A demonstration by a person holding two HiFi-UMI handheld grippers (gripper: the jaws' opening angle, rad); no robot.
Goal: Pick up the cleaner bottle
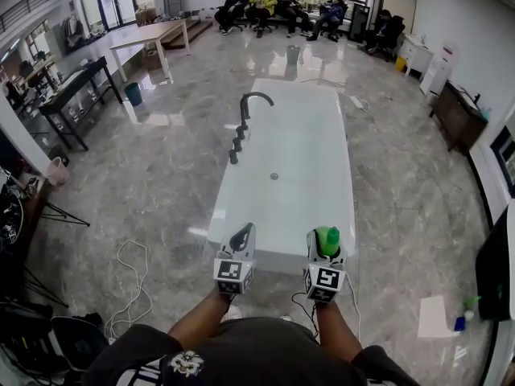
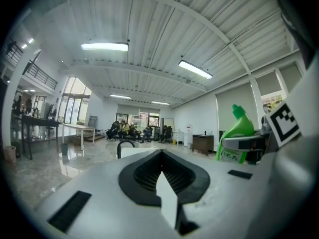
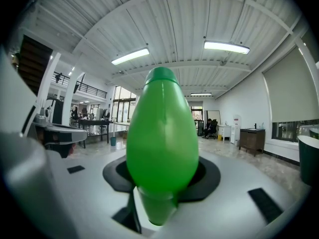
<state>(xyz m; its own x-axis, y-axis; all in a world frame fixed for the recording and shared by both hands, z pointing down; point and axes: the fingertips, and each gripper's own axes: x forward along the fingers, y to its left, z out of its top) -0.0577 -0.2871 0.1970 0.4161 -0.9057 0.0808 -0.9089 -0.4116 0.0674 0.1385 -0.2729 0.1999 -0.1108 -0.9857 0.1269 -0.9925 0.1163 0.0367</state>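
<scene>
A grey polished stone floor (image 1: 161, 175) is seen across a large hall, and a white bathtub (image 1: 278, 256) is set lengthwise in its middle. A black faucet (image 1: 251, 103) is mounted on the tub's left rim, and a small round drain (image 1: 273, 176) is seen in its bottom. A long white table (image 1: 149, 34) is placed at the far left, and a group of seated people (image 1: 265, 6) is located along the far windows. A loose white cable (image 1: 129, 288) is coiled on the floor to the left of the person. Both forearms are extended forward over the near end of the tub. The left gripper (image 1: 244, 232) is held level at the left; in the left gripper view its fingers (image 2: 149, 171) are pressed together and nothing is held between them. The right gripper (image 1: 324, 252) is held just beside it at the right, with the two grippers apart. The green cleaner bottle (image 1: 328, 236) is pinched at its body between the right gripper's fingers and is carried clear of the tub, above the near rim. In the right gripper view the cleaner bottle (image 3: 162, 133) is seen upright with its cap on top. A marker cube (image 1: 233, 273) is fitted on the rear of each gripper.
</scene>
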